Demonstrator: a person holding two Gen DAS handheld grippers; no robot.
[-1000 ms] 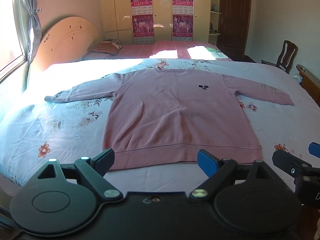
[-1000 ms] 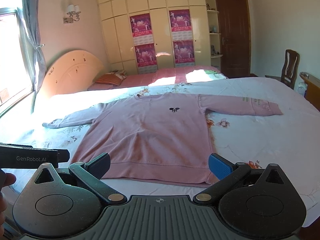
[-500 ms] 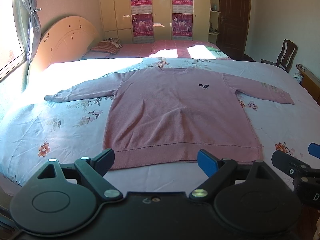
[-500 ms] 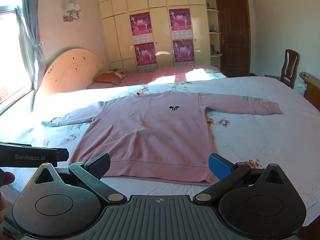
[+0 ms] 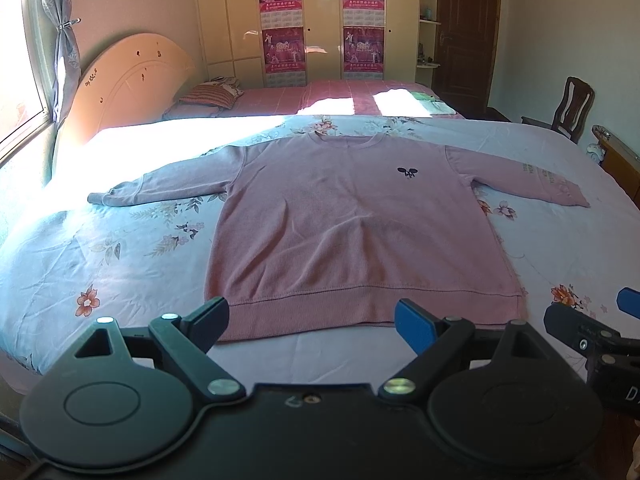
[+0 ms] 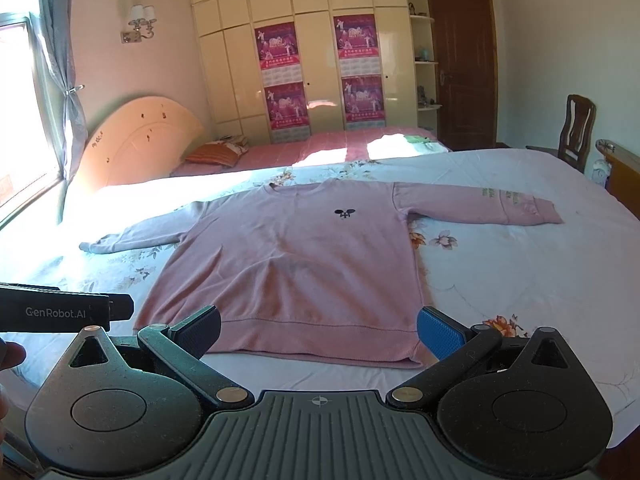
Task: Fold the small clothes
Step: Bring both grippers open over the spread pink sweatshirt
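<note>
A pink long-sleeved sweatshirt (image 5: 352,228) lies flat and face up on the floral bedsheet (image 5: 120,248), both sleeves spread out and the hem toward me. It also shows in the right wrist view (image 6: 296,264). My left gripper (image 5: 312,322) is open and empty, hovering just before the hem. My right gripper (image 6: 318,330) is open and empty, also just before the hem, toward the right corner. Neither touches the cloth.
A second bed with a pink cover and a striped pillow (image 5: 208,96) stands behind. A curved headboard (image 5: 132,76) is at the left, a wardrobe (image 5: 320,20) at the back, a wooden chair (image 5: 572,104) at the right.
Both grippers have drifted slightly; the sweatshirt sits a little lower and nearer in the views. Nothing was taken hold of.
</note>
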